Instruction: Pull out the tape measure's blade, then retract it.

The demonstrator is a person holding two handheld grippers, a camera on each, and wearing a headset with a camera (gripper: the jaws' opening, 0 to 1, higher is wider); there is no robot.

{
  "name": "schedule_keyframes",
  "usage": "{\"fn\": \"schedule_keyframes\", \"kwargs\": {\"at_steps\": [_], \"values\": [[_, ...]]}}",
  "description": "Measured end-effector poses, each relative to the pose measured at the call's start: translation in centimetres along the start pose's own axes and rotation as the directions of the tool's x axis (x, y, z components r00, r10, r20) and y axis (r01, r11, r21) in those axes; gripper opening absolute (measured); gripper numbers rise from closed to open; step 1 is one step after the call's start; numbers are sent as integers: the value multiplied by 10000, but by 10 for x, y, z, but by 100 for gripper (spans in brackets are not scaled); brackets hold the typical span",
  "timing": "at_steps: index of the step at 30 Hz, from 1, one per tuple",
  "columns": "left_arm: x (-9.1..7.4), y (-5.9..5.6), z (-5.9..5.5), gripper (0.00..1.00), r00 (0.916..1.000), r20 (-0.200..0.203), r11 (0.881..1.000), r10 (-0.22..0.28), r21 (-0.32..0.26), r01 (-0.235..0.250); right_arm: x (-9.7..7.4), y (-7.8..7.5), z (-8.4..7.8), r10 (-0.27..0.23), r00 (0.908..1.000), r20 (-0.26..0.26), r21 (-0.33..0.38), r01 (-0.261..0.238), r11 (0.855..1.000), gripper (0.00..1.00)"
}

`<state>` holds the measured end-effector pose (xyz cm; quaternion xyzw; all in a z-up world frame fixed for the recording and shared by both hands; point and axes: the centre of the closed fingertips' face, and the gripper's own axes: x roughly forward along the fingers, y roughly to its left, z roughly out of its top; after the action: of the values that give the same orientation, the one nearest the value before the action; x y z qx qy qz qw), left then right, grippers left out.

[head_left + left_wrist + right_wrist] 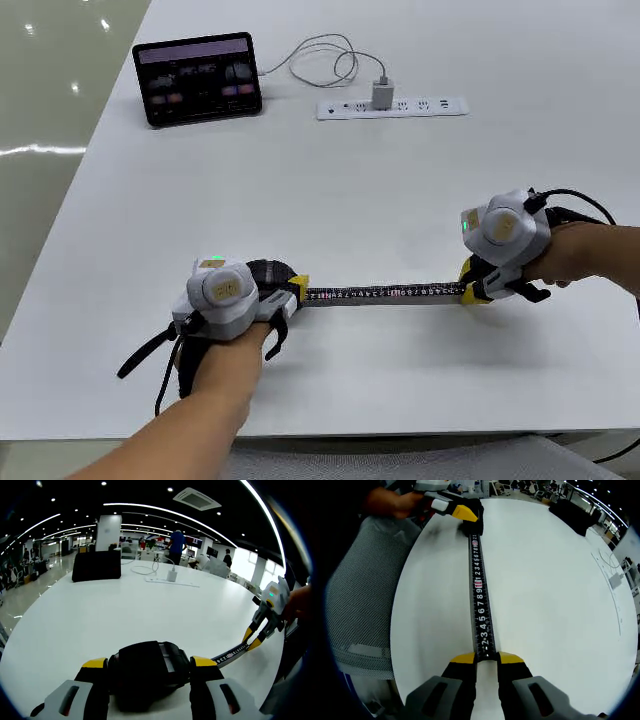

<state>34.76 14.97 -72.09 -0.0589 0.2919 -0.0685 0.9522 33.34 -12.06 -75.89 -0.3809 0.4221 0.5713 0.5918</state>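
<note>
Lower left of the head view, the left tongs (291, 290) clamp the tape measure case (147, 672); the right tongs (480, 658) pinch the blade (385, 293), stretched along the bench (350, 180).

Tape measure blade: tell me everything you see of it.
The blade is a thin, flat black strip, metal by the look, with white numerals and red marks. It is pulled out straight, low over the white table. One end enters the black case held by the left claw; the right claw pinches its tip.

Smooth matt white table (380, 170), matt black plastic tape measure case (147, 672), satin dark blade (479, 605), glossy floor (40, 110)
</note>
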Motion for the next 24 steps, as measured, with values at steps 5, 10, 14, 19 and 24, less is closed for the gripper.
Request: {"fn": "schedule_keyframes", "kwargs": {"at_steps": [5,10,14,19,24], "values": [[1,-1,-2,59,9989,-444,9989,131,466,-110,1,1,4,-62,10000,29,-341,63,9994,10],[0,0,-3,59,9993,-343,9991,139,410,-125,0,1,4,-7,10000,0,-186,7,9998,10],[1,1,-3,59,9995,-310,9993,105,364,-94,0,1,4,-20,10000,40,2,20,10000,10],[1,2,-3,59,9995,-307,9994,58,331,-48,0,0,4,-16,10000,93,174,14,9998,11],[1,1,-3,59,9995,-322,9995,34,316,-24,-1,3,6,-149,9997,178,215,145,9997,11]]}}
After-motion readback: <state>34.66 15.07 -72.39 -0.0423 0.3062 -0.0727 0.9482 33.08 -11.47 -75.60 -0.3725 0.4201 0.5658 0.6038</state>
